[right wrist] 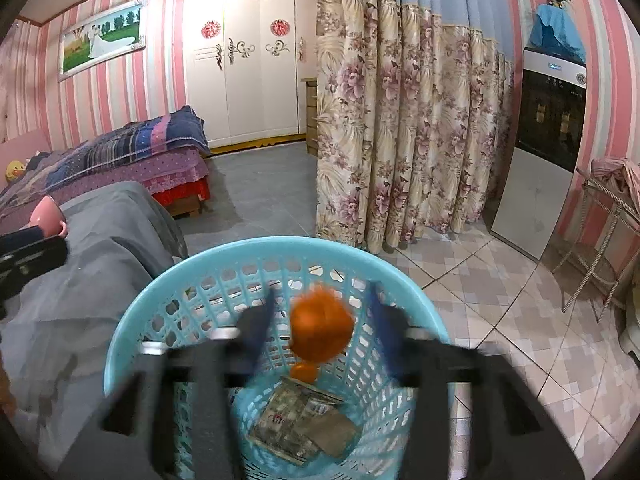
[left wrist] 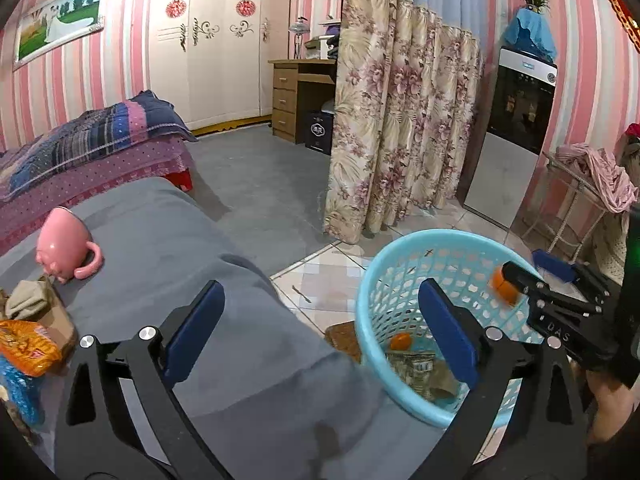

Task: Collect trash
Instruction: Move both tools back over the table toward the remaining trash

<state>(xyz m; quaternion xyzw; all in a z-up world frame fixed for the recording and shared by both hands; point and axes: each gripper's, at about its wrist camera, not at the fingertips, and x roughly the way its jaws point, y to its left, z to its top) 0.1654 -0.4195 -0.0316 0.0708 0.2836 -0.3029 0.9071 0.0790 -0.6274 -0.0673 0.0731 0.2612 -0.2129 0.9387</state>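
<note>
A light blue plastic basket (left wrist: 374, 280) (right wrist: 132, 328) stands on the floor beside the grey-covered table. In it lie a small orange piece (left wrist: 401, 341) (right wrist: 303, 371) and a crumpled printed wrapper (left wrist: 414, 364) (right wrist: 304, 420). My right gripper (right wrist: 322, 320) (left wrist: 520, 280) is over the basket, open and motion-blurred. An orange piece of trash (right wrist: 322, 324) (left wrist: 503, 286) is between its fingers, apparently loose in the air. My left gripper (left wrist: 320, 328) is open and empty over the table's edge.
On the grey table (left wrist: 168, 248) lie a pink mug on its side (left wrist: 66, 246), an orange snack packet (left wrist: 28, 346), a crumpled paper bag (left wrist: 36, 304) and a blue packet (left wrist: 16, 394). A bed (left wrist: 80, 152), floral curtain (left wrist: 400, 120) and water dispenser (left wrist: 516, 128) stand beyond.
</note>
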